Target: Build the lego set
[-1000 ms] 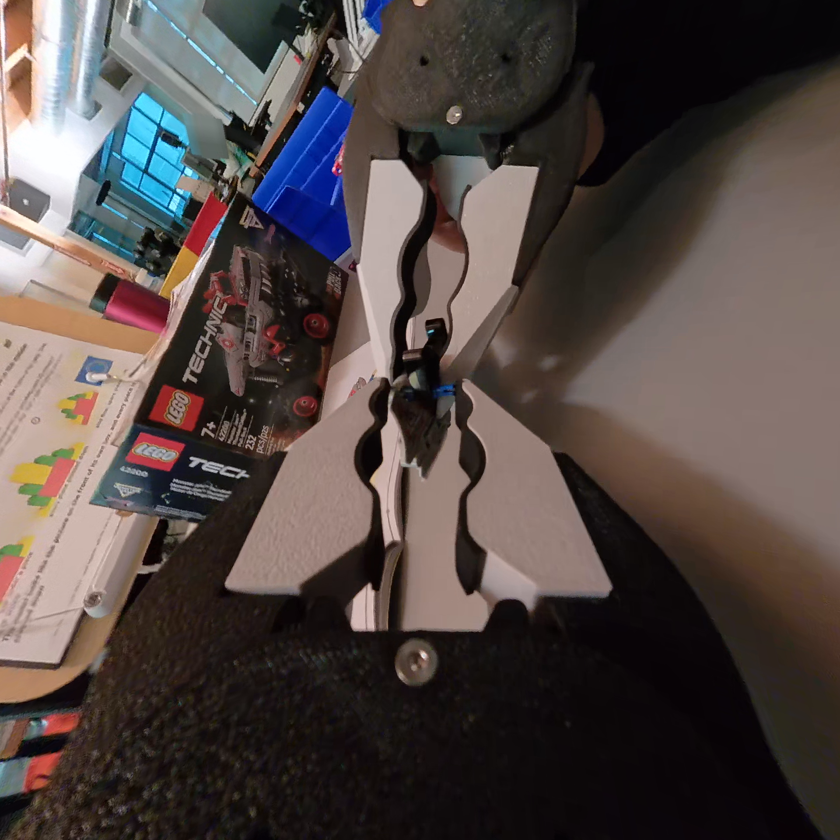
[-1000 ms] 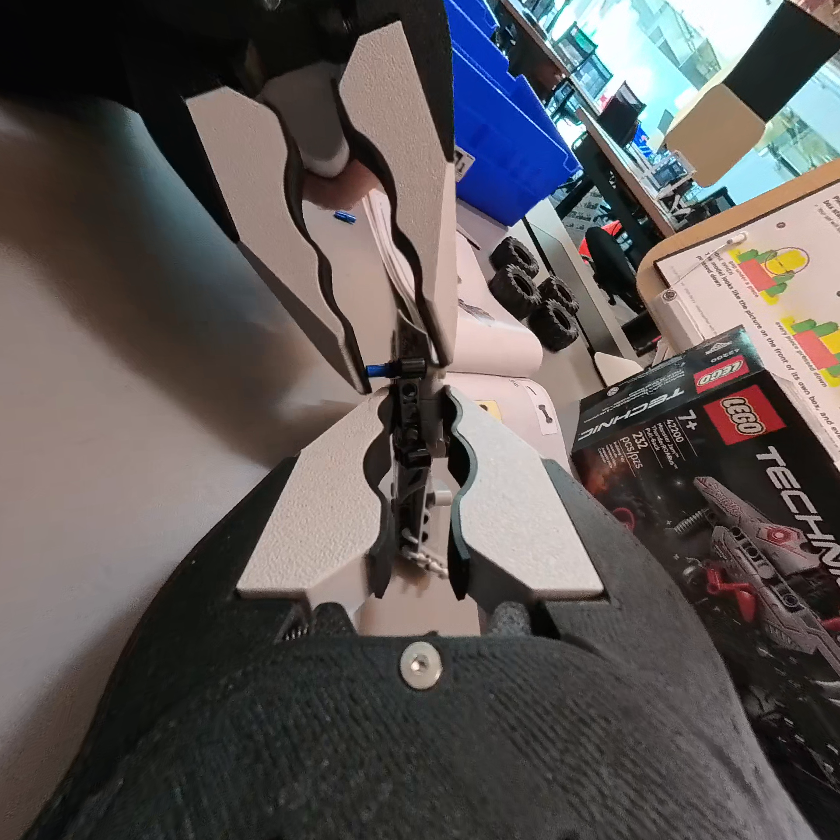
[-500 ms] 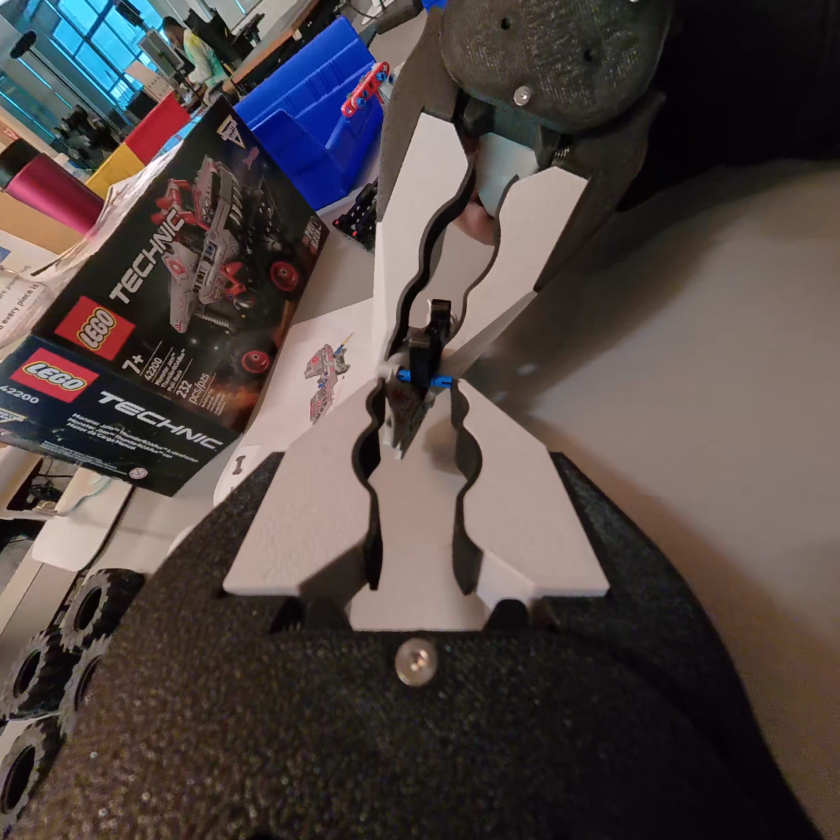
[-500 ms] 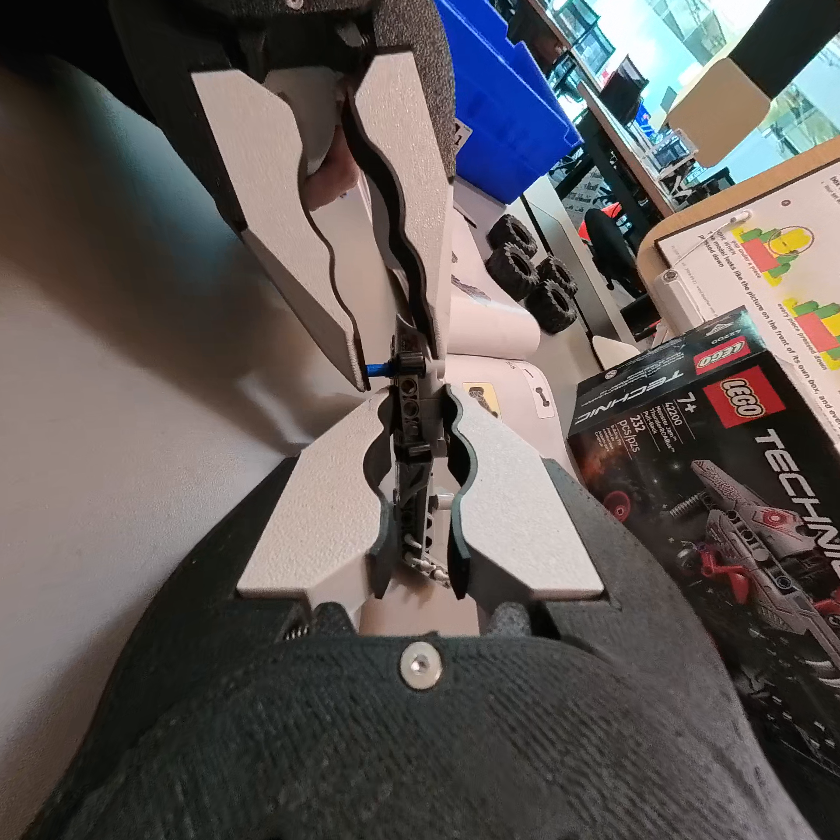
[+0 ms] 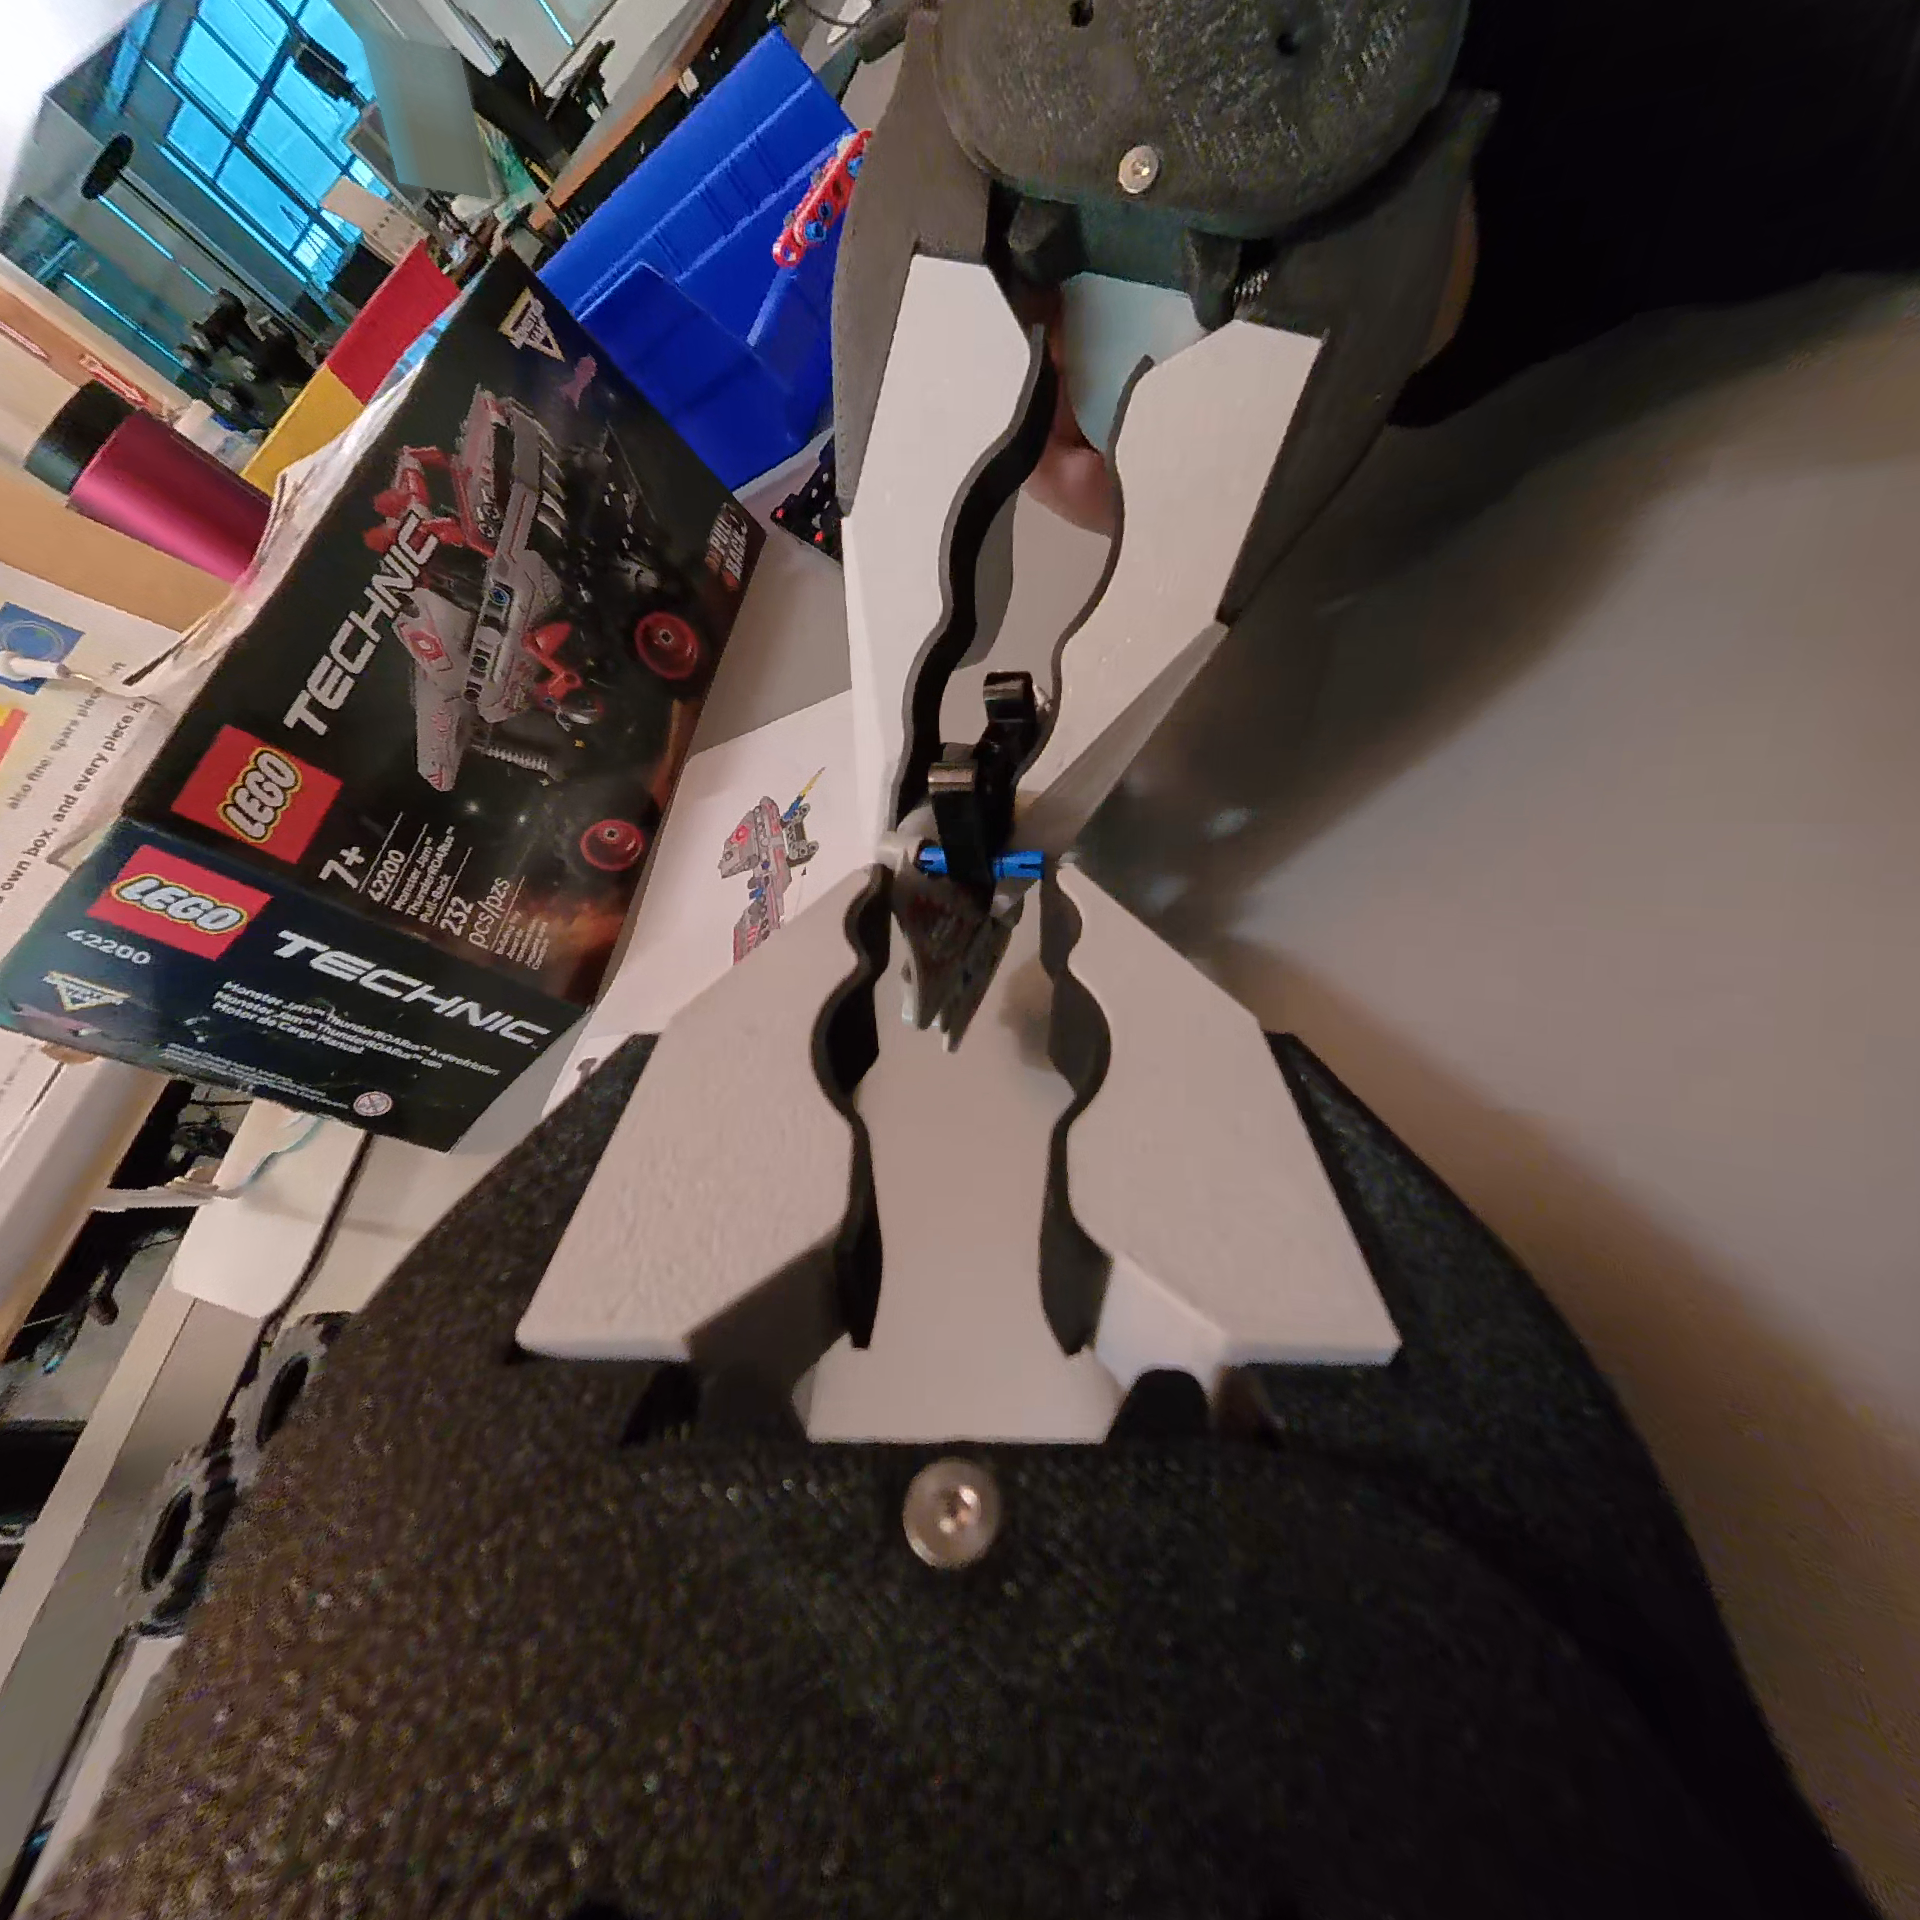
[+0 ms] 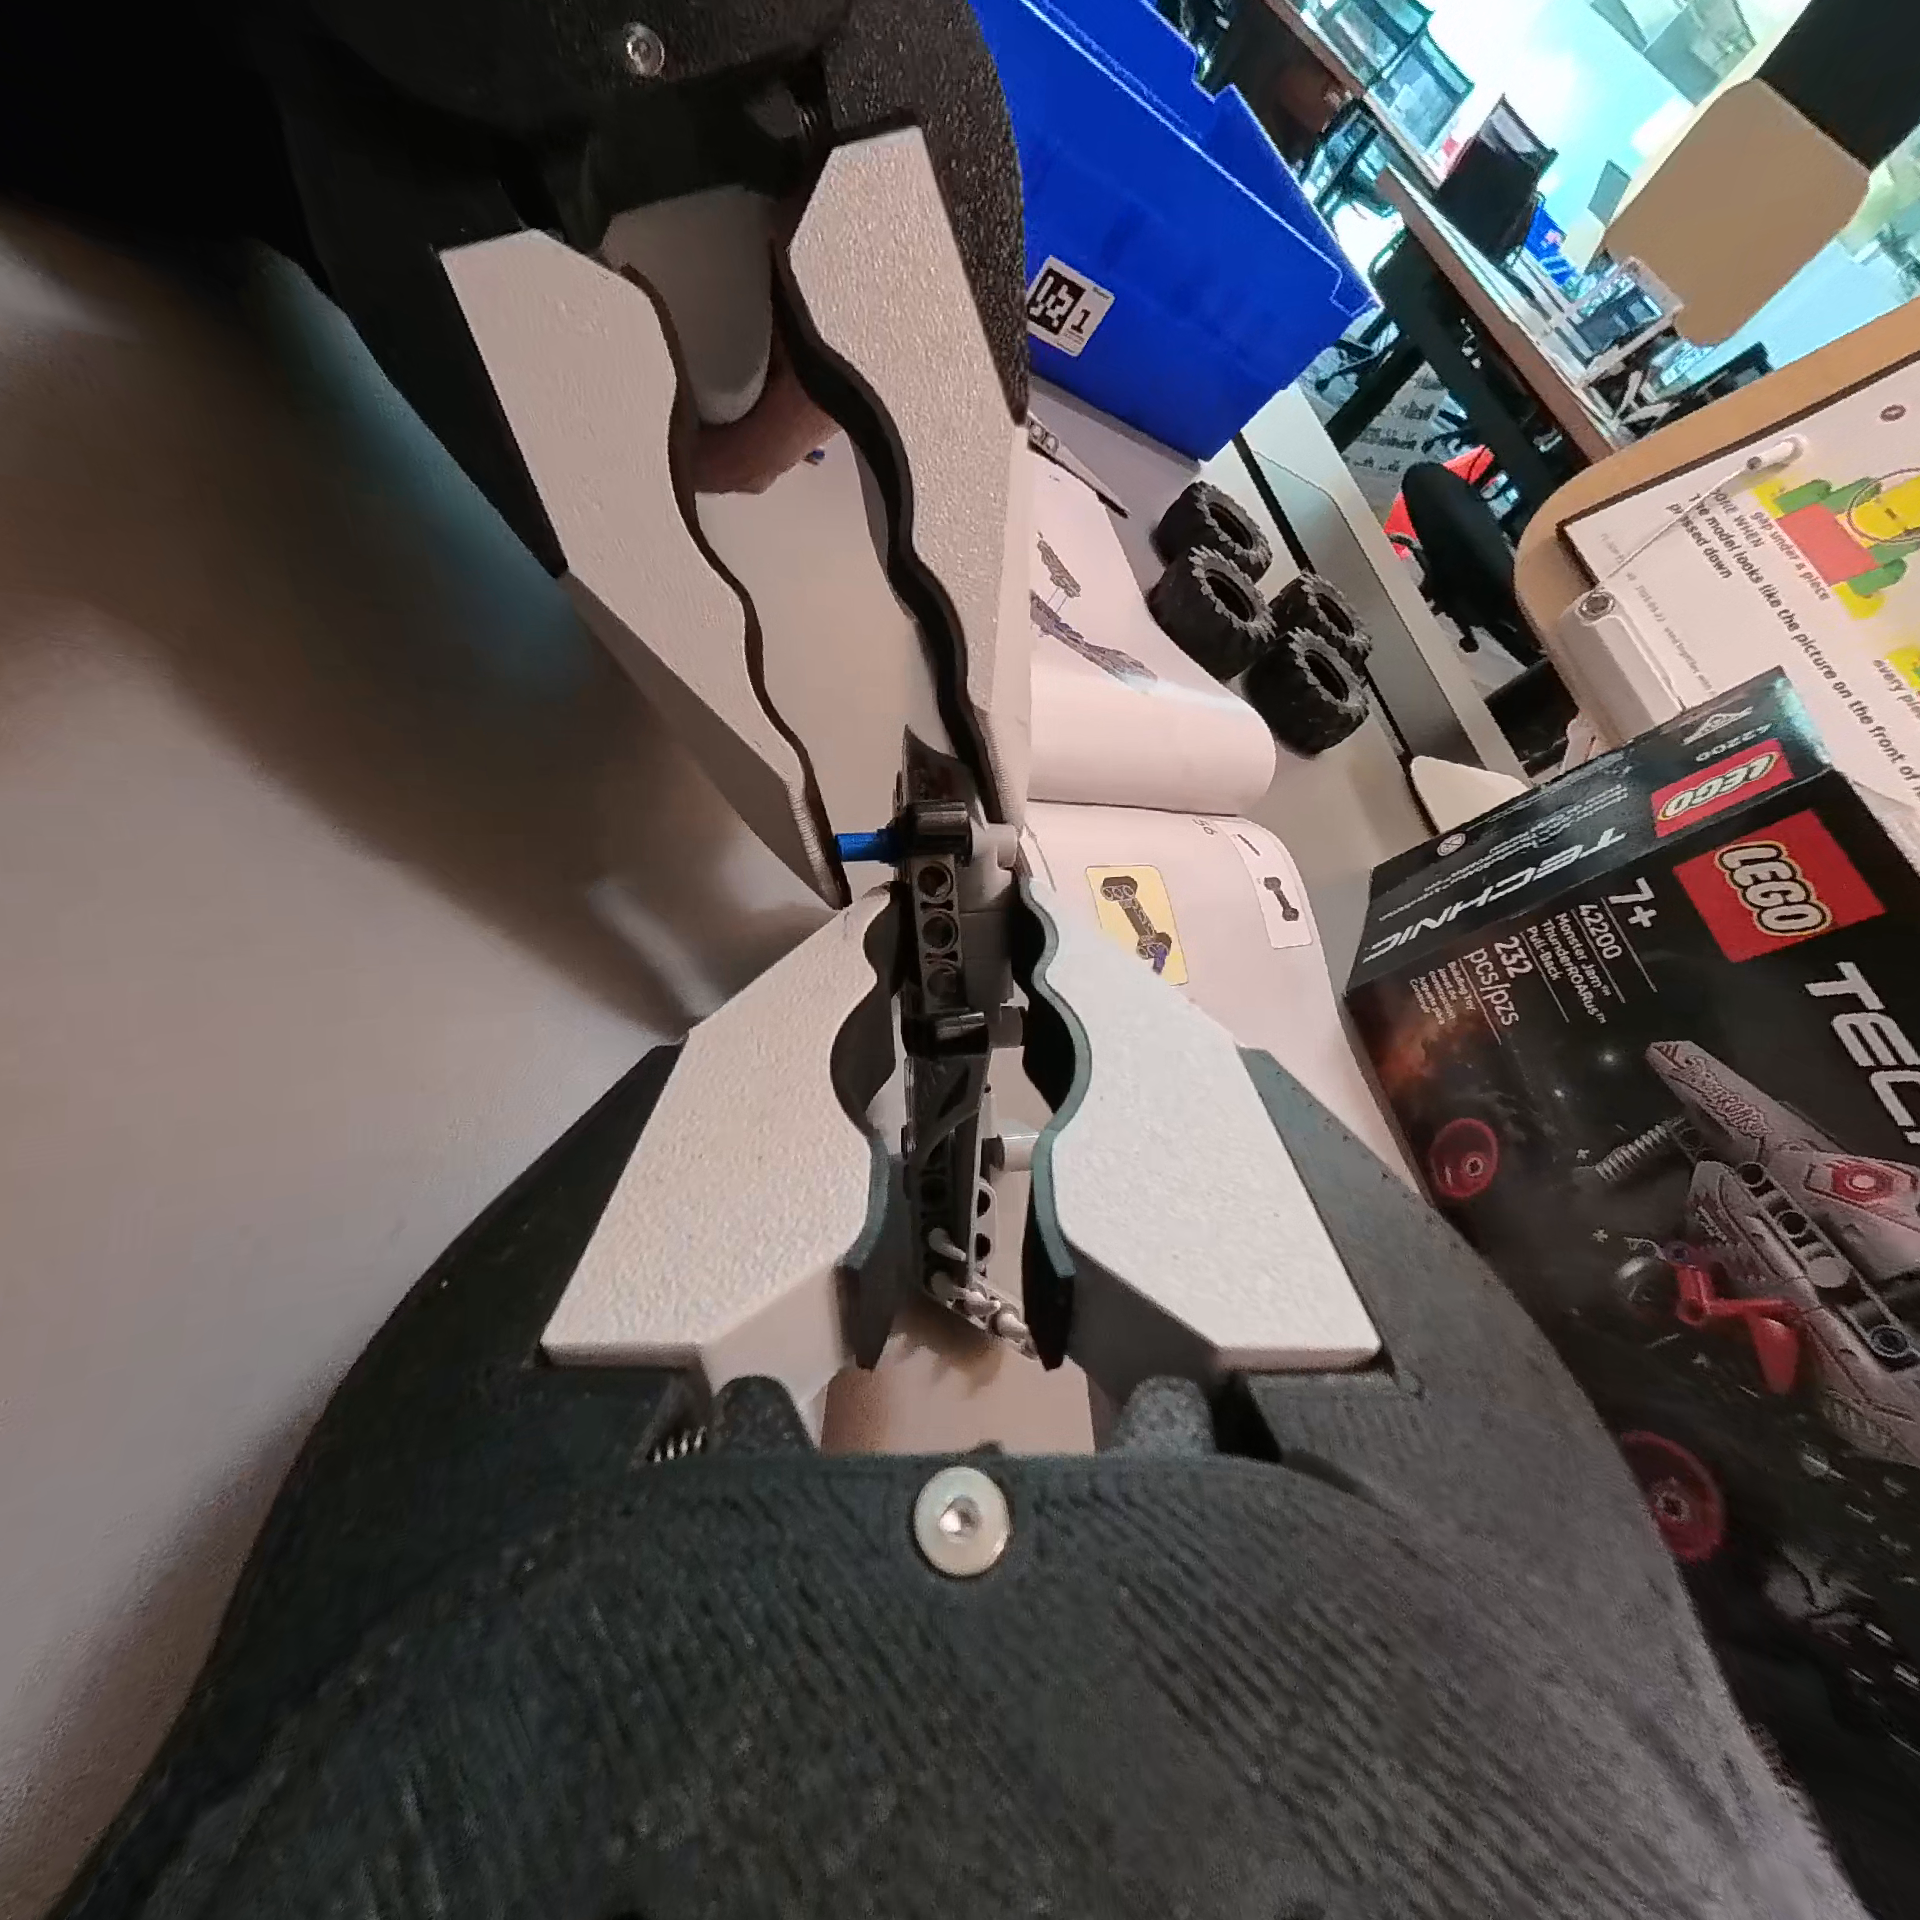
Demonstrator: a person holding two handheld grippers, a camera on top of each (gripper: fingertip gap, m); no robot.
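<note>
Since earlier frame, box [image 5: 416,748] swings toward 9 o'clock. Your right gripper [image 6: 951,914] clamps black beam assembly [image 6: 951,1091]; left gripper [image 5: 961,883] pinches its tip. Press blue pin [image 6: 868,844] straight, squarely.

Between the white, black-edged right tongs [image 6: 951,1039] sits a black lego assembly [image 6: 940,1049] with a blue pin [image 6: 862,844]. Right of them are a black box [image 6: 1662,1091] with red logos, black knobbly tyres [image 6: 1262,623] and blue bins [image 6: 1143,187]. The bench [image 6: 208,935] is pale grey.
</note>
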